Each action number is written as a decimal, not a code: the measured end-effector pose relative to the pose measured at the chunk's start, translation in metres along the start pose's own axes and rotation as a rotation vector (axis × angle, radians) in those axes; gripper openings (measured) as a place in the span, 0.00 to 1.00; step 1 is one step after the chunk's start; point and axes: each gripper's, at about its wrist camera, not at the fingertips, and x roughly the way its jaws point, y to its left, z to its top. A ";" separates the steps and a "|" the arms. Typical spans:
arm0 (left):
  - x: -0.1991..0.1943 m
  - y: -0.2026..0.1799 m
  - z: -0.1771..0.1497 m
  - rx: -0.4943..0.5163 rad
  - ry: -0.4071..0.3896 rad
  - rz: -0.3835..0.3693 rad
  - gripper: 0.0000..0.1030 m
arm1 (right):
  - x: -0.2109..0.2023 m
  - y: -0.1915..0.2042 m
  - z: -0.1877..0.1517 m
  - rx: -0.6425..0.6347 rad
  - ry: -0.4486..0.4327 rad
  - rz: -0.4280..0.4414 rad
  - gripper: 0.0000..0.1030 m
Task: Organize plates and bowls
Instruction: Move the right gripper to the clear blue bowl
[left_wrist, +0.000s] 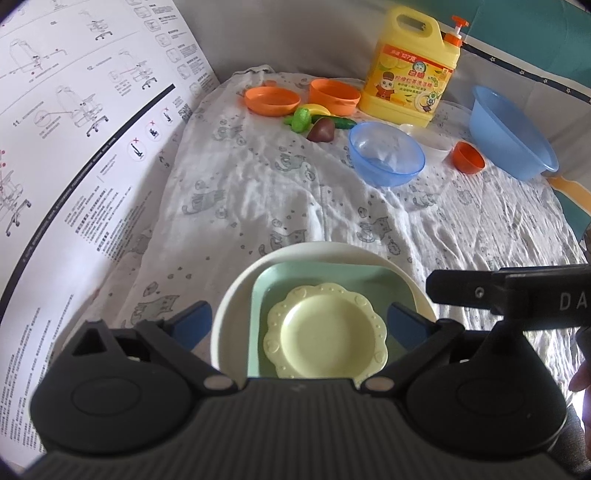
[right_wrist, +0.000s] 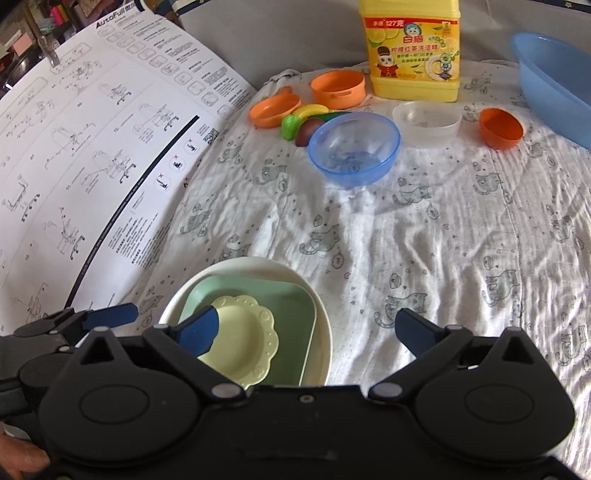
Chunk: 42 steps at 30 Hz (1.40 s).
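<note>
Three plates are stacked on the patterned cloth: a white round plate (left_wrist: 236, 295) (right_wrist: 325, 332) at the bottom, a green square plate (left_wrist: 280, 280) (right_wrist: 291, 314) on it, and a yellow scalloped plate (left_wrist: 325, 332) (right_wrist: 240, 347) on top. My left gripper (left_wrist: 299, 319) hangs open over the stack, one finger on each side. My right gripper (right_wrist: 306, 323) is open too; its left finger (right_wrist: 199, 330) hovers over the yellow plate and its right finger is over bare cloth. Farther back stand a blue bowl (left_wrist: 386, 153) (right_wrist: 354, 147), a clear bowl (right_wrist: 426, 123) and a small orange bowl (right_wrist: 501, 127).
A yellow detergent bottle (right_wrist: 413, 48) stands at the back, a large blue basin (right_wrist: 554, 85) at the back right. An orange plate (right_wrist: 275, 109), an orange pot (right_wrist: 338, 88) and toy fruit (right_wrist: 291, 125) lie back left. A big instruction sheet (right_wrist: 92, 166) rises along the left.
</note>
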 end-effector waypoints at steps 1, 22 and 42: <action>0.001 -0.001 0.001 0.000 0.002 -0.004 1.00 | -0.001 -0.002 0.001 0.006 -0.003 0.000 1.00; 0.045 -0.043 0.094 0.065 -0.014 0.041 1.00 | 0.002 -0.089 0.053 0.234 -0.084 -0.061 1.00; 0.138 -0.064 0.155 0.065 0.016 0.098 1.00 | 0.081 -0.114 0.131 0.316 -0.037 -0.038 0.82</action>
